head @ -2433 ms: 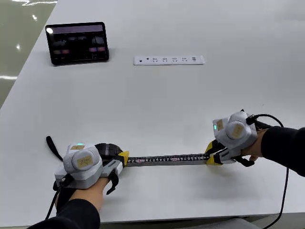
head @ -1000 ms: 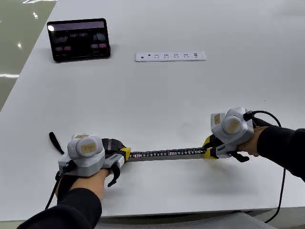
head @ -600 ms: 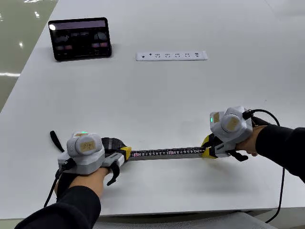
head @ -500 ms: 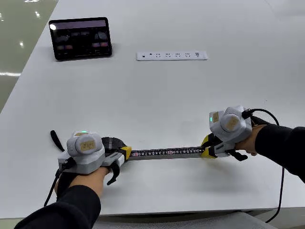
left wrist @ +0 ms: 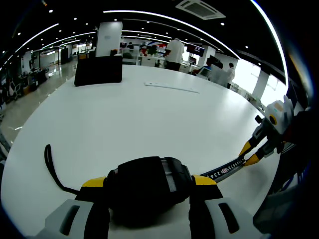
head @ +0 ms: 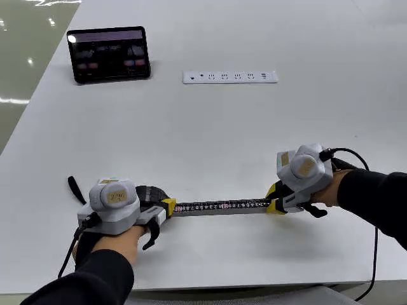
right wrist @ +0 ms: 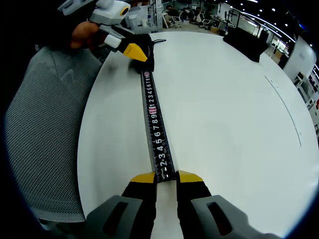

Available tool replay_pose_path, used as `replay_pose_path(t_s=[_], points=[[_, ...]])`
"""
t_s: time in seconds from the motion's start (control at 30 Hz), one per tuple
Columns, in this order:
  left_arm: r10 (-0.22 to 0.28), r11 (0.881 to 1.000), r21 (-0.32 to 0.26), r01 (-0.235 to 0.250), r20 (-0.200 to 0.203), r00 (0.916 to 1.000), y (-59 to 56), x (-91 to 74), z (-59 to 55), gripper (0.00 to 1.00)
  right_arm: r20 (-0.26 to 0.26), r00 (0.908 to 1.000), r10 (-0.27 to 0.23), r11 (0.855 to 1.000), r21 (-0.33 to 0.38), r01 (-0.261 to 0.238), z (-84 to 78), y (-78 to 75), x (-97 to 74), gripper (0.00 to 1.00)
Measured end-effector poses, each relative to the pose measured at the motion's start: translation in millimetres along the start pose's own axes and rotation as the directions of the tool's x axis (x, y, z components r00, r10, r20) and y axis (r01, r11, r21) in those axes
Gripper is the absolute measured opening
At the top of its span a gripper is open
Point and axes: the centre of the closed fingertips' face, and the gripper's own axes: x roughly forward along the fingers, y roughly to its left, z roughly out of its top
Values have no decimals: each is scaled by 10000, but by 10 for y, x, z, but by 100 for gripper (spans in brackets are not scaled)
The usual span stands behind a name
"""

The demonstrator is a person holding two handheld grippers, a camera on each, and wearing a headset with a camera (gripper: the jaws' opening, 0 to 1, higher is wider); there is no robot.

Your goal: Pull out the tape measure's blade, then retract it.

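Along the near edge of the table (head: 210, 140), the blade (head: 219, 205) lies flat and extended, its long axis running straight from one gripper to the other.

1. Left gripper (head: 159, 206): jaws clamped on both sides of the black tape measure case (left wrist: 149, 186), which rests on the table with its mouth facing the right gripper.
2. Right gripper (right wrist: 166, 177): jaws narrow, pinching the blade's free end. The low numerals sit just ahead of its yellow tips, and the printed scale runs away from them toward the case.
3. Governing relation: from the right gripper, the case lies directly down the blade's axis, well apart.

I judge that retraction calls for the right gripper to travel along that line toward the case while the left holds firm. Any sideways drift risks twisting or buckling the blade.
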Motion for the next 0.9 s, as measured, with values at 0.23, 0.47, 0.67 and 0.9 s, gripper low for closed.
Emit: replay_pose_path(t_s=[0.23,0.47,0.67,0.9], points=[[-34,10000,-26,34,-22,10000,6,0,2,60,33,10000,20,10000,5,-20,36,12,17,10],[-33,10000,-25,33,-17,10000,6,-2,3,60,56,10000,45,10000,24,-45,61,28,31,10],[-47,10000,-37,47,-25,10000,5,-3,2,60,105,9999,-8,10000,-20,8,93,28,46,10],[-98,10000,-12,97,-40,9999,0,-5,1,60,125,9999,47,10000,81,-48,112,50,53,11]])
